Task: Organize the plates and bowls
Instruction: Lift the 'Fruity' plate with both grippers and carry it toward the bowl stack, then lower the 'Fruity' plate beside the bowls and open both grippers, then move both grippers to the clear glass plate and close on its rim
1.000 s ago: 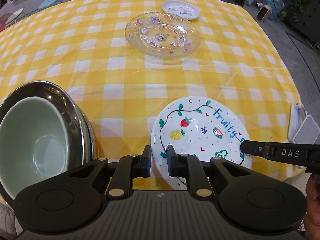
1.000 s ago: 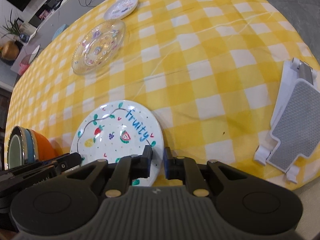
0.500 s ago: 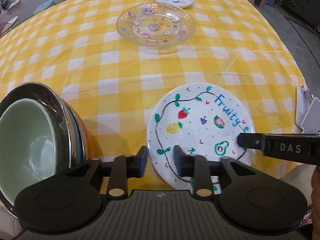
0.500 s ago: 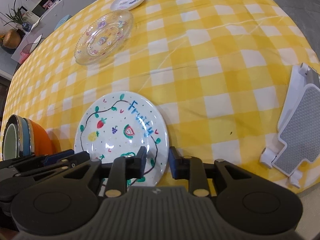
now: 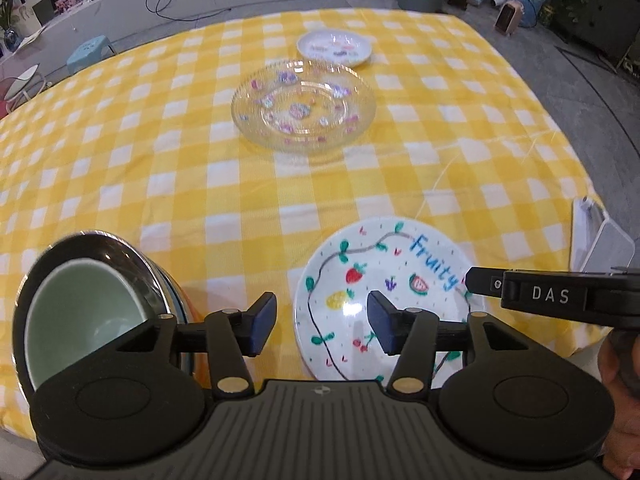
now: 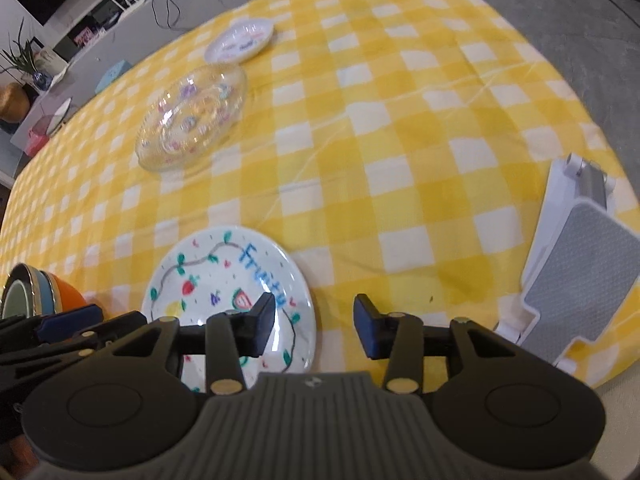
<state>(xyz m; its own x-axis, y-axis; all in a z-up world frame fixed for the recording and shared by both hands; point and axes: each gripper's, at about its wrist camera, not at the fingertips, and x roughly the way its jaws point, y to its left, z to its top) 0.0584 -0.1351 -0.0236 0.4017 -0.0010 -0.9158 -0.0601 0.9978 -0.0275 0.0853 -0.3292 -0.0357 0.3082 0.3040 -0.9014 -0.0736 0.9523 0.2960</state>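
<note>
A white plate painted with fruit and the word "Fruity" [image 5: 384,292] [image 6: 224,280] lies flat on the yellow checked cloth near the front edge. My left gripper [image 5: 322,322] hovers over its left rim, jaws opening, pads clear of it. My right gripper [image 6: 316,324] is at the plate's right rim, jaws opening too, only cloth in the gap. One of its fingers [image 5: 540,294] reaches in over the plate's right side. To the left stands a stack of bowls [image 5: 80,320] [image 6: 36,296]: a pale green one in a steel one, over blue and orange.
A clear glass plate with coloured spots [image 5: 304,112] [image 6: 192,120] sits mid-table, with a small white plate [image 5: 335,47] [image 6: 240,40] behind it. A white and grey device [image 5: 600,244] [image 6: 576,280] lies at the right table edge. A hand shows at the lower right.
Both pairs of jaws have spread from nearly shut at the Fruity plate's near rim to wide apart. The left gripper has lifted a little; the plate rests on the cloth.
</note>
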